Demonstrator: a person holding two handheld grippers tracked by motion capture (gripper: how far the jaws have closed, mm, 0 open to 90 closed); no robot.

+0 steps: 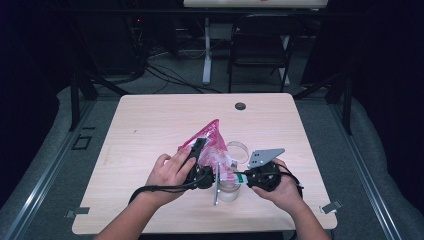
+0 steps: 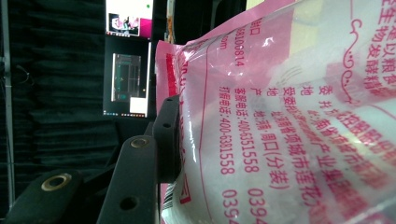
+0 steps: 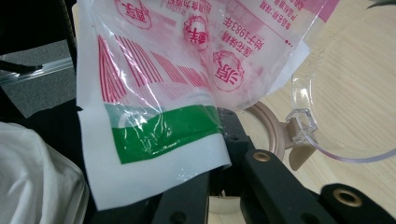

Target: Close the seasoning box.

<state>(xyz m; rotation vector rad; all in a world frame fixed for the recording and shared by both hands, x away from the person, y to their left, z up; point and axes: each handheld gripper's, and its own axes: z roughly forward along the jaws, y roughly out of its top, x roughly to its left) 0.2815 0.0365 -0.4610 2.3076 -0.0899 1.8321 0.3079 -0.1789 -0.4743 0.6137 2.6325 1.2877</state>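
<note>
Both grippers clamp the pink bag: left gripper its side, right gripper a corner, apparently tilted over the open jar; next, keep tipping steadily

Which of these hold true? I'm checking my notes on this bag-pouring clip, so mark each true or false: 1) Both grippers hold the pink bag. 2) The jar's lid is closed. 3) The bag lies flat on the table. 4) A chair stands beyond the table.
1) True: the left gripper and the right gripper both clamp the pink bag.
2) False: the lid of the jar is swung open.
3) False: the bag is held up, over the jar.
4) True: a dark chair stands behind the table.
</note>
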